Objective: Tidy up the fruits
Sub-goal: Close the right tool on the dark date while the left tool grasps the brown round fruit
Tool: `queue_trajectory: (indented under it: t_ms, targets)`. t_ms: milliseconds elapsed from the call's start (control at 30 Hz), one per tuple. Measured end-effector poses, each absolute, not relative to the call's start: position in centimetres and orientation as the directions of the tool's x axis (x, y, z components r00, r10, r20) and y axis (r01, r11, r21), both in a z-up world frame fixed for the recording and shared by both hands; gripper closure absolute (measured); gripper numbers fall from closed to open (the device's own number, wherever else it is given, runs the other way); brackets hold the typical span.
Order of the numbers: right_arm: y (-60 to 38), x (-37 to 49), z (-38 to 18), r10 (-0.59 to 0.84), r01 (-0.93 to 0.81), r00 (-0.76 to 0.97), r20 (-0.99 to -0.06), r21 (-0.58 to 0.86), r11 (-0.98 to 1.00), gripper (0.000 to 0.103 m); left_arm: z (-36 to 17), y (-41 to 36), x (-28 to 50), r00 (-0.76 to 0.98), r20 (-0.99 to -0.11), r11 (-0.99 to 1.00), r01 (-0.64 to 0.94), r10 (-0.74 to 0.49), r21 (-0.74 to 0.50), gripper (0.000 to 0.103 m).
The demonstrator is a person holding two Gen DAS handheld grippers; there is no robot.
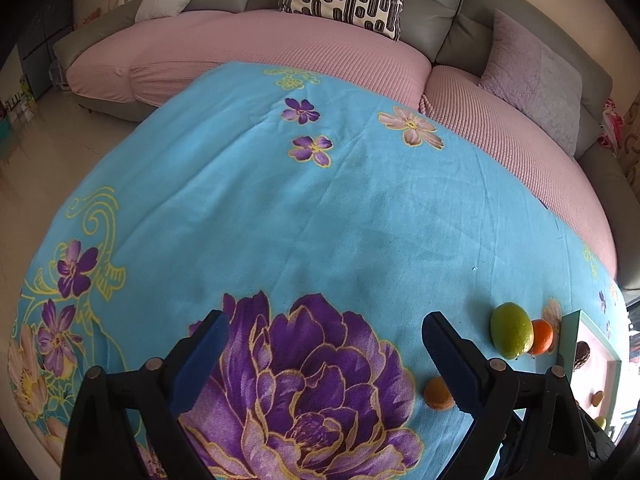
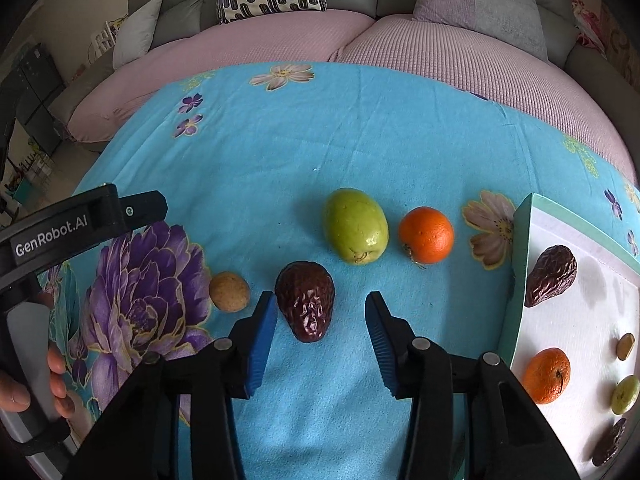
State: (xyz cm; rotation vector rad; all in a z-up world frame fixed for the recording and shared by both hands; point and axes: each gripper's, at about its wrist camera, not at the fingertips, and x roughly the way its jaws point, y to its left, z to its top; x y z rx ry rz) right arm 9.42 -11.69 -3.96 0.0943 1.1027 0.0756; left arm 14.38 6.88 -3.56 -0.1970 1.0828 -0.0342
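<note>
Progress looks roughly half made: the tray point(image 2: 520, 248) at the right edge of the right wrist view already holds a wrinkled dark date point(image 2: 552, 276), an orange point(image 2: 547, 376), a small green fruit point(image 2: 625, 394), a tan piece point(image 2: 625, 346) and another dark one point(image 2: 610, 442) at the lower right (too cropped to name, probably a second date). Four fruits are left on the blue floral cloth point(image 2: 360, 128): a green mango-like fruit point(image 2: 355, 226) and an orange fruit point(image 2: 426, 235) at centre, a dark date point(image 2: 306, 300) below them, a brown round fruit point(image 2: 229, 291) to its left. The right gripper point(image 2: 322, 316) is spread wide, empty, around that date's near end. The left gripper point(image 1: 326, 354) is also spread wide and holds nothing
</note>
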Motion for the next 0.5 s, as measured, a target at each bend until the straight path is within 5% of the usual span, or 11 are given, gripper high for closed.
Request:
queue_trajectory:
  t_ms: [500]
  targets:
    - [-10.1, 9.6, -4.7, 0.129, -0.08, 0.431, -0.893, 0.104, 0.991, 0.072, -3.8, 6.7, 14.5, 0.462, -0.877, 0.982, -0.065, -0.13, -0.18, 0.005]
